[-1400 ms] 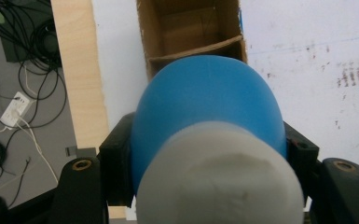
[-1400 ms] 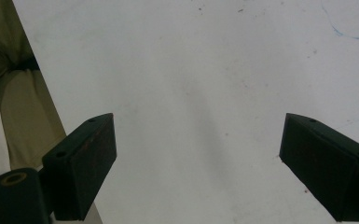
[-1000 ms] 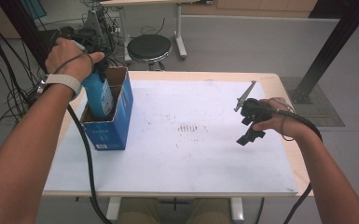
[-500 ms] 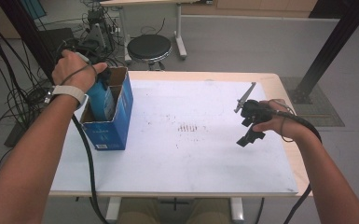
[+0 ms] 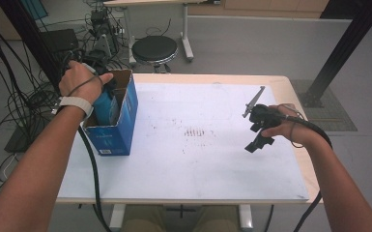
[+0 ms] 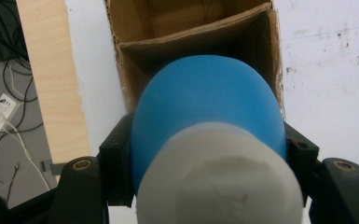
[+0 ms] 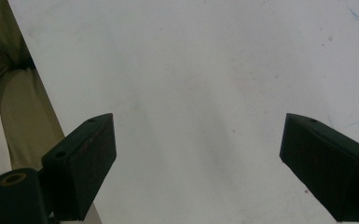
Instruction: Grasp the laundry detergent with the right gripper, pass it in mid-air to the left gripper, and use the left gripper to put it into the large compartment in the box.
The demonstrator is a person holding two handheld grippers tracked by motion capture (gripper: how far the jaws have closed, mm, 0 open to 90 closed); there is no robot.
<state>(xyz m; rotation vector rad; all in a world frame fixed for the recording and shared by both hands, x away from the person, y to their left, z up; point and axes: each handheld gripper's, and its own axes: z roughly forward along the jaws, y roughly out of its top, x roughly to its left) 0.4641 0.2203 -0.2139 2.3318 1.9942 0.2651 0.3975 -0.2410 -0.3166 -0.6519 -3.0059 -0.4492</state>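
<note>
Lower now than a second ago, my left gripper point(image 6: 205, 154) clamps the blue bottle point(image 6: 205, 107) base-down over the cardboard box point(image 5: 121, 130), upper left of the high view, its long axis vertical. My right gripper point(image 7: 200, 163) hangs wide open, empty.

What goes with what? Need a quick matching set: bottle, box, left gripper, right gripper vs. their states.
Things:
1. blue bottle
2. cardboard box
3. left gripper
4. right gripper

States:
A. open, nothing between the jaws, above the white tabletop
B. shut on the bottle
C. stands open-topped at the table's left side
D. held upright, partly down inside the box

Pairs: 1-D, 2-C, 3-B, 4-A
</note>
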